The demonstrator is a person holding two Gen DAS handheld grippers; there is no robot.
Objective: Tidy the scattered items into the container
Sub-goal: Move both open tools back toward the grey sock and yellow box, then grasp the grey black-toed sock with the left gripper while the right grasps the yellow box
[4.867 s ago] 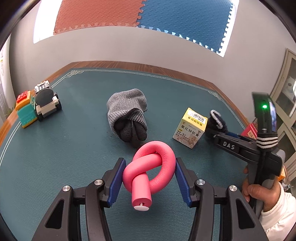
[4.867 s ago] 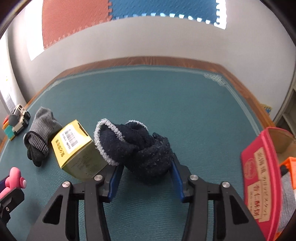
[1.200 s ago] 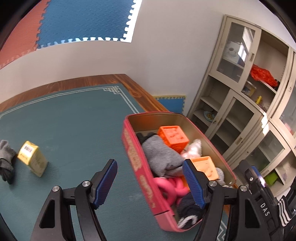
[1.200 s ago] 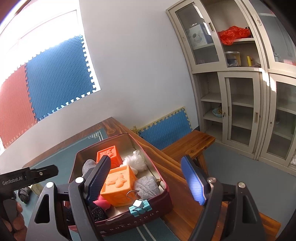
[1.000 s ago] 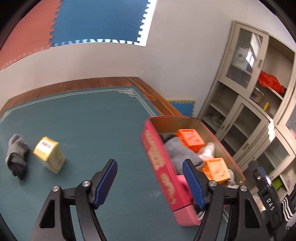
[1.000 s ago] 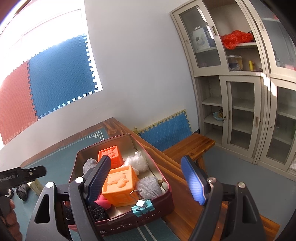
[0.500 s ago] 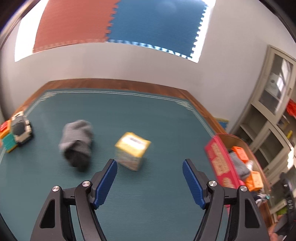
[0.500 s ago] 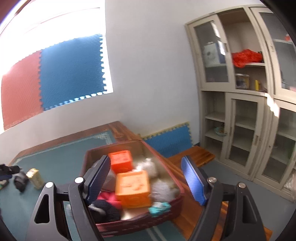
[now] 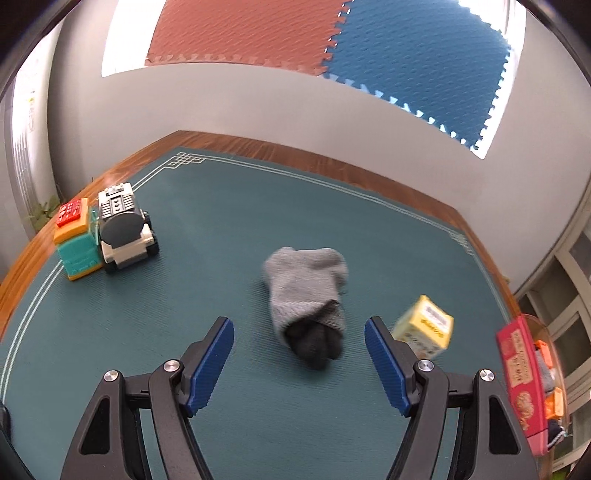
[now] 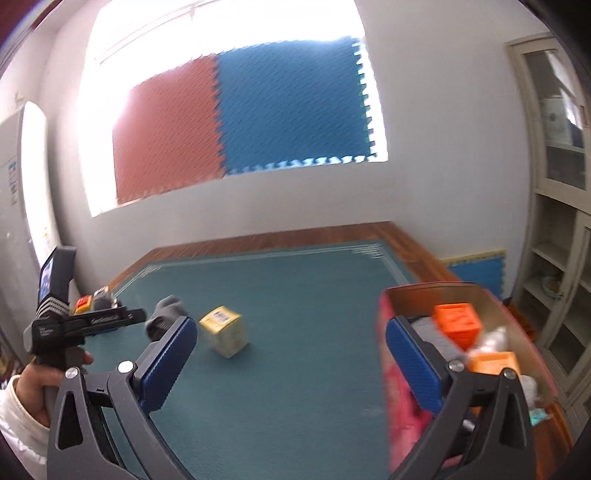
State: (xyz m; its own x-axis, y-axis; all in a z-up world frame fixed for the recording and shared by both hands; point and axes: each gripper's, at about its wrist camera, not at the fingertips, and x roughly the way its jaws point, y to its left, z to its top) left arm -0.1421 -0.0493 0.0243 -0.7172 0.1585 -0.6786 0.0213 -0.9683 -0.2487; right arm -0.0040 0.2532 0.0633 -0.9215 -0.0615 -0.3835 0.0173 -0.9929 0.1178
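Hovering empty, left gripper [image 9: 299, 363] fingers spread before grey sock [image 9: 306, 291].

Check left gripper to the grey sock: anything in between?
Nothing visible. The left gripper is open, with only bare green mat between it and the grey sock. The yellow box sits off to the right.

We are seeing red [image 9: 240, 33] and blue foam mats [image 9: 417, 51] hanging on the wall above the green mat [image 9: 229, 229], and glass-door cabinets [image 10: 561, 206] standing to that mat's right.
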